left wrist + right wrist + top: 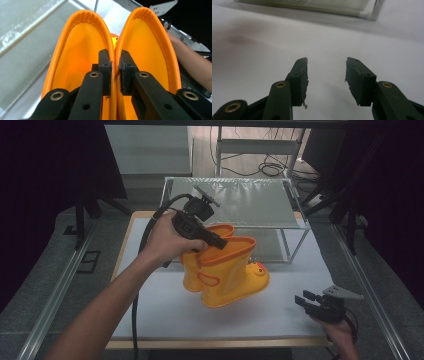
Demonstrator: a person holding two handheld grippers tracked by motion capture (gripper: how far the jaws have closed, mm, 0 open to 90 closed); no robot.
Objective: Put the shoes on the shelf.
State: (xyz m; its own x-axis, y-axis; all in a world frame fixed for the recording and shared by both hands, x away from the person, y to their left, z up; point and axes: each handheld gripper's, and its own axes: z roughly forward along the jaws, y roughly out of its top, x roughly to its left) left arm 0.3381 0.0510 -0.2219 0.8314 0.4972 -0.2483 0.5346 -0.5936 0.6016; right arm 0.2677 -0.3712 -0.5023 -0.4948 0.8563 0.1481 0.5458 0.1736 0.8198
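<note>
the left tongs (216, 241) are clenched on a pair of yellow rubber boots (227, 275), gripping them at the top where the two shafts meet; in the left gripper view the two black jaws stand one inside each boot opening, pinching the two touching orange rims (113, 57) together between the pads; the person's left hand (167, 240) wraps the gripper body, its black cable (142, 240) looping off toward the left edge of the counter (165, 315).

the boots hang tilted over the middle of the white counter, toes pointing toward the right edge and a little toward the near edge — the heels and soles look raised off the surface, though whether any part of a sole touches it i cannot tell; a small duck face (257, 268) marks the toe of the boot on the right; a loop handle (209, 280) shows on the side of the nearer shaft.

behind the boots, along the far edge of the counter, stands a low rack with a glass shelf (240, 202) on thin metal legs; the boots are just in front of it.

the right tongs (306, 297) rest released near the near right corner of the counter, well apart from the boots; in the right gripper view the jaws stand apart over bare white surface, nothing between them — the person's right hand (340, 330) holds them from the near edge.
</note>
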